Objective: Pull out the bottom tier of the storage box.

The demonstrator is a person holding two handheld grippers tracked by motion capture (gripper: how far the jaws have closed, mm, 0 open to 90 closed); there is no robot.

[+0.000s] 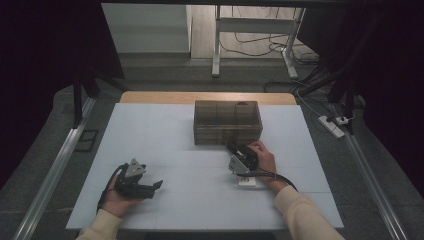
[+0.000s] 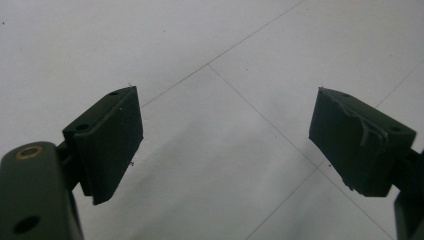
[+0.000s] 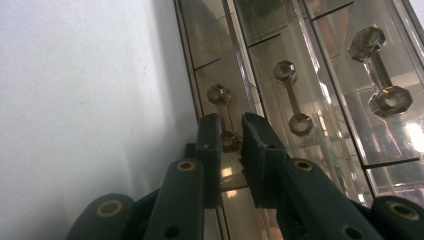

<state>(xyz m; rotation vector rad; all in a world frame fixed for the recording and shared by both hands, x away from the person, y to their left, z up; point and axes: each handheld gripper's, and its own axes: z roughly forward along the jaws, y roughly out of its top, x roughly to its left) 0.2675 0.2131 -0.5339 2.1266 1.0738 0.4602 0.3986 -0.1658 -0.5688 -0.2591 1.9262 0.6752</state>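
High view: smoked drawer box [image 1: 228,122] at bench [image 1: 165,135] centre-rear, right gripper [image 1: 235,150] at its front face; left gripper [image 1: 156,186] rests apart; left gripper view: fingers [image 2: 107,142] spread, bare; right gripper view: fingers [image 3: 208,145] pinching leftmost drawer handle [image 3: 224,116].

Cream long sleeves [image 1: 300,210] cover both forearms. Each hand holds a black gripper, left [image 1: 158,185] and right [image 1: 233,148], topped by a grey three-cornered plate; a black cable trails toward five o'clock from the right one. Flat black fingers [image 2: 107,142] hang on arms with brass-ringed screw holes.
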